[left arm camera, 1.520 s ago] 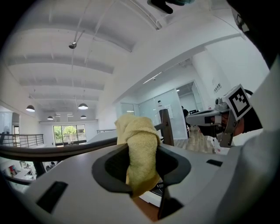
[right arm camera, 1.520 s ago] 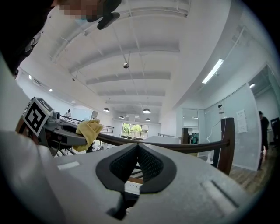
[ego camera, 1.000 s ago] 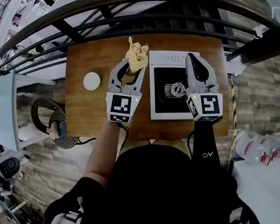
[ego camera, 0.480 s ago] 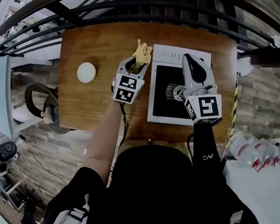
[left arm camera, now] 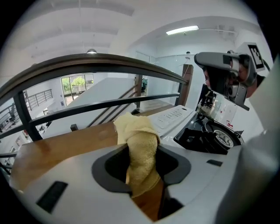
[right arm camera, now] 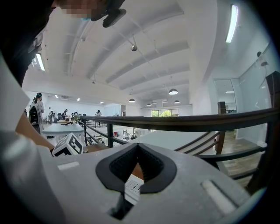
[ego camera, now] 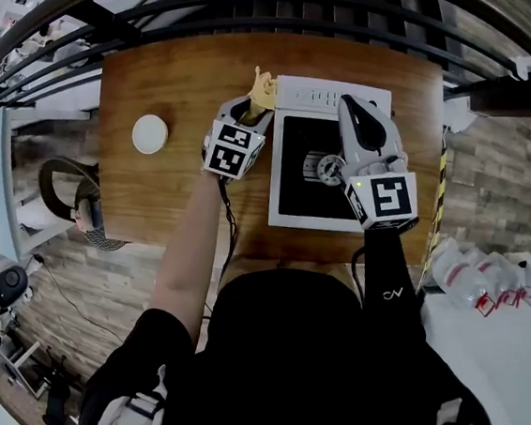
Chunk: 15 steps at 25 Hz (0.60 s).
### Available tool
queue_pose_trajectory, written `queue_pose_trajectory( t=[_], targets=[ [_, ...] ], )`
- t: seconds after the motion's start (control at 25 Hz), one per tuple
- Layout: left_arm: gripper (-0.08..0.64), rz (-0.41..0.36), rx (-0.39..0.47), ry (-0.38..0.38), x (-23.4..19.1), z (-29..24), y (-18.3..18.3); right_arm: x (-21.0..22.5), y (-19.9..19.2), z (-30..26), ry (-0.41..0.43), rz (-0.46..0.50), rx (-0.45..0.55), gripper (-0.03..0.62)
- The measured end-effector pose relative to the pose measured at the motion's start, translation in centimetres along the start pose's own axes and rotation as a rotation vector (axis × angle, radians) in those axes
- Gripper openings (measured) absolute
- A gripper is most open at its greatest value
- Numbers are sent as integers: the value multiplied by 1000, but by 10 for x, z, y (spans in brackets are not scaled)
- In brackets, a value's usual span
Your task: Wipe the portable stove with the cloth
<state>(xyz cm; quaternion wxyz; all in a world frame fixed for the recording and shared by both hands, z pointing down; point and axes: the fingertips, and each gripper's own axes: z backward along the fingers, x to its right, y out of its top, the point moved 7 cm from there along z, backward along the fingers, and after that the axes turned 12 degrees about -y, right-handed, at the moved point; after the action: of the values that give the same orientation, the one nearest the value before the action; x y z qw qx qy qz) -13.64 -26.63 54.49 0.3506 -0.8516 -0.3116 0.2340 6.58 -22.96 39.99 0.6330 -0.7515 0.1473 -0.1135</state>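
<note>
The portable stove (ego camera: 290, 200) is white with a black top and a round burner (ego camera: 328, 169), and stands on the right half of the wooden table (ego camera: 164, 187). My left gripper (ego camera: 250, 111) is by the stove's back left corner, shut on a crumpled yellow cloth (ego camera: 263, 88). The cloth (left arm camera: 141, 153) hangs pinched between the jaws of my left gripper (left arm camera: 142, 151), with the stove (left arm camera: 175, 117) just to its right. My right gripper (ego camera: 347, 103) hovers over the stove's control strip with its jaws shut and nothing in them. In its own view my right gripper (right arm camera: 138, 151) looks out over the railing.
A small white round lid (ego camera: 150, 133) lies on the table's left half. A dark railing (ego camera: 269, 0) runs along the far edge of the table. A white side table (ego camera: 505, 355) with plastic bottles stands at the lower right.
My left gripper has carried the cloth away from me along the stove's left side, toward its back corner. The right gripper keeps its place over the stove.
</note>
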Motion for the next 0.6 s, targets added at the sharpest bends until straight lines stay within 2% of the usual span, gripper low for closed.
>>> queue_pose_trajectory(
  t=[0.24, 0.4, 0.6],
  targets=[
    [150, 20, -9, 1, 25, 11, -19, -5, 0, 4, 36, -9, 17, 2],
    [150, -2, -24, -13, 44, 34, -40, -20, 10, 21, 47, 5, 44, 2],
    [150, -32, -22, -43, 77, 59, -62, -32, 13, 54, 19, 21, 58, 2]
  ],
)
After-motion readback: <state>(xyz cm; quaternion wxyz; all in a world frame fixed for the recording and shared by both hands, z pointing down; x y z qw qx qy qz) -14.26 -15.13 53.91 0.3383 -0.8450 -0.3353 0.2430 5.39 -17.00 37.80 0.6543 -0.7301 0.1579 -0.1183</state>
